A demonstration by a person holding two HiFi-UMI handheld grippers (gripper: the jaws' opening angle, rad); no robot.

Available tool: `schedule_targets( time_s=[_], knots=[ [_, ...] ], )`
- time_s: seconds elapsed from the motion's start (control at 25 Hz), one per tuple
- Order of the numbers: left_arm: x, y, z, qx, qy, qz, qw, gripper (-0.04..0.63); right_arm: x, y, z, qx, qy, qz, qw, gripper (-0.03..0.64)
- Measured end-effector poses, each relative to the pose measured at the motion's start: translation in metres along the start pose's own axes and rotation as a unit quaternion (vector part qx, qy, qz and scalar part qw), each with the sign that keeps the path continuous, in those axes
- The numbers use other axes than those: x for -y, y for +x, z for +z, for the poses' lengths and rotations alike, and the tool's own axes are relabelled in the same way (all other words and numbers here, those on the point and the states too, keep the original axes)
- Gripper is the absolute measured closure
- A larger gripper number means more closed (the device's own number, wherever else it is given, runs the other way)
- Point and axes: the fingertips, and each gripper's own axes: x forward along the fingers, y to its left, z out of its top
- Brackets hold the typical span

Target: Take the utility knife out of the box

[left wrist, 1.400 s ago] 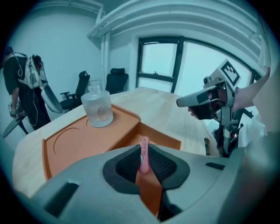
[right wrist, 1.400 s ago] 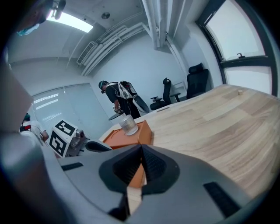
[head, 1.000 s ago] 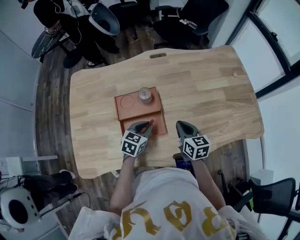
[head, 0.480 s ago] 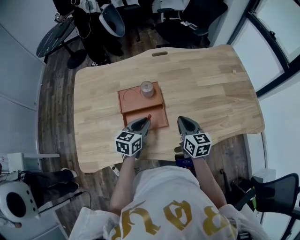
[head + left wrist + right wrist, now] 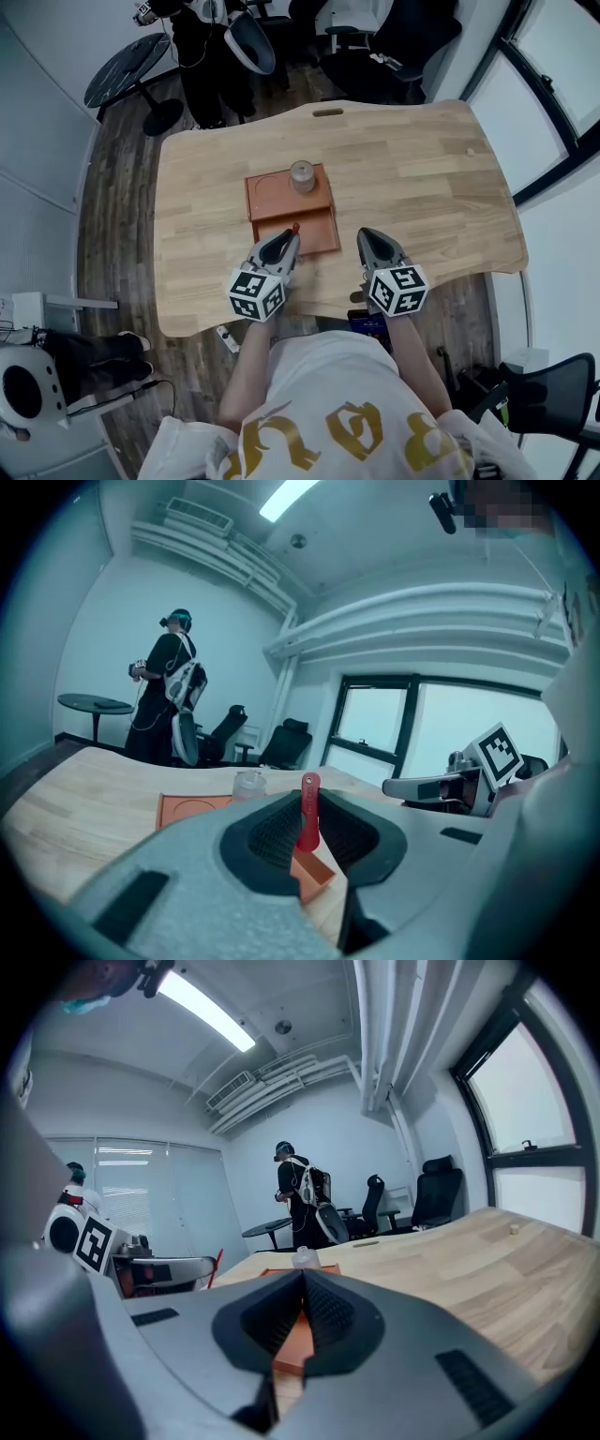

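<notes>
L tongs point(image 5: 286, 246) raised | utility knife point(image 5: 308, 813) gripped btwn pads, over box point(image 5: 255, 202)

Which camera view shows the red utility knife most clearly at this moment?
The left gripper view: the utility knife stands upright, clamped between the jaws of the left gripper, close to the lens. The head view shows only its red tip beyond that gripper; the right gripper view shows a thin red sliver.

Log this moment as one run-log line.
left gripper: shut on red utility knife | knife position: over orange box | right gripper: shut, empty | clear jar: standing in box
</notes>
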Motion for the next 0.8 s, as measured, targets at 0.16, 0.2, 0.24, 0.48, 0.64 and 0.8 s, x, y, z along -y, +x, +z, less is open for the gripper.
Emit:
schedule_targets(
  time_s=[0.16, 0.2, 0.24, 0.48, 0.64, 0.8],
  knots=[
    [-0.001, -0.01, 0.012, 0.023, 0.008, 0.01, 0.9997, 0.538, -0.005, -0.004, 0.005, 0.008, -0.01, -0.001, 1.0, 0.606],
    [-0.001, -0.011, 0.013, 0.026, 0.007, 0.011, 0.9996, 0.538, -0.006, -0.004, 0.004, 0.007, -0.012, -0.001, 1.0, 0.606],
    [-0.002, -0.012, 0.014, 0.028, 0.006, 0.011, 0.9995, 0.538, -0.007, -0.004, 0.004, 0.006, -0.013, -0.001, 1.0, 0.606],
    [0.001, -0.017, 0.016, 0.035, 0.005, 0.01, 0.9993, 0.538, -0.007, -0.008, 0.007, 0.01, -0.011, -0.005, 1.0, 0.606],
    [0.005, -0.019, 0.016, 0.038, 0.011, 0.009, 0.9992, 0.539, -0.007, -0.013, 0.007, 0.012, -0.012, -0.007, 1.0, 0.606],
    [0.005, -0.02, 0.016, 0.041, 0.01, 0.009, 0.9991, 0.538, -0.008, -0.017, 0.005, 0.012, -0.013, -0.01, 1.0, 0.606]
  ],
)
